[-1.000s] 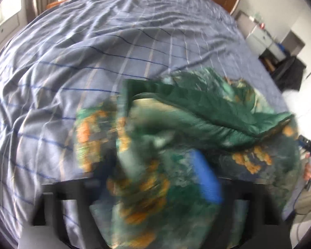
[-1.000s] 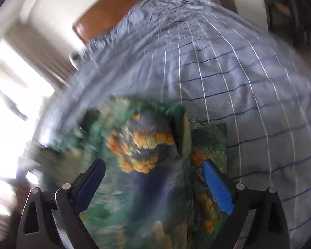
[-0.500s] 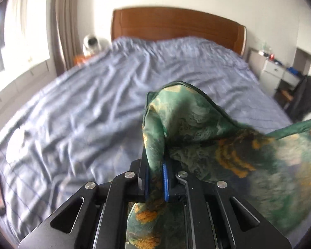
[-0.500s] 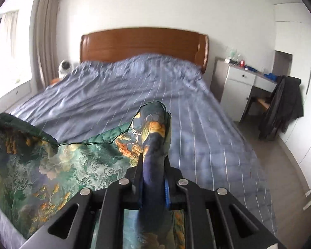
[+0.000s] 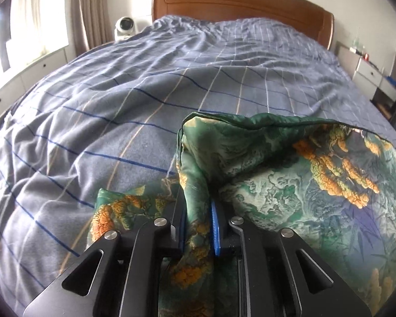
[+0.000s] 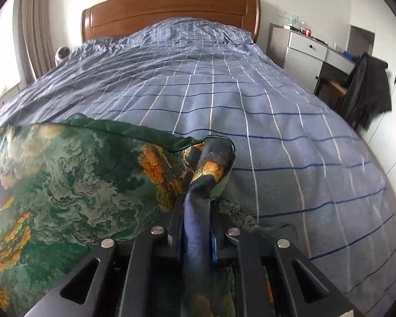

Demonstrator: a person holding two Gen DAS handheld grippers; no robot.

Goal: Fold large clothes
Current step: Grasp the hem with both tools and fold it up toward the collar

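With our left gripper [image 5: 198,227] and right gripper [image 6: 196,227] each clamped on a corner of the silky green, orange-patterned garment [image 5: 290,185] above the blue checked bedspread [image 5: 118,105], we next must lay it flat.

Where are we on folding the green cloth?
Done: both corners are gripped. The left claw and the right claw are each shut on the cloth. In hand: its edge hangs stretched between them over the bed. Left: no neat fold shows yet.
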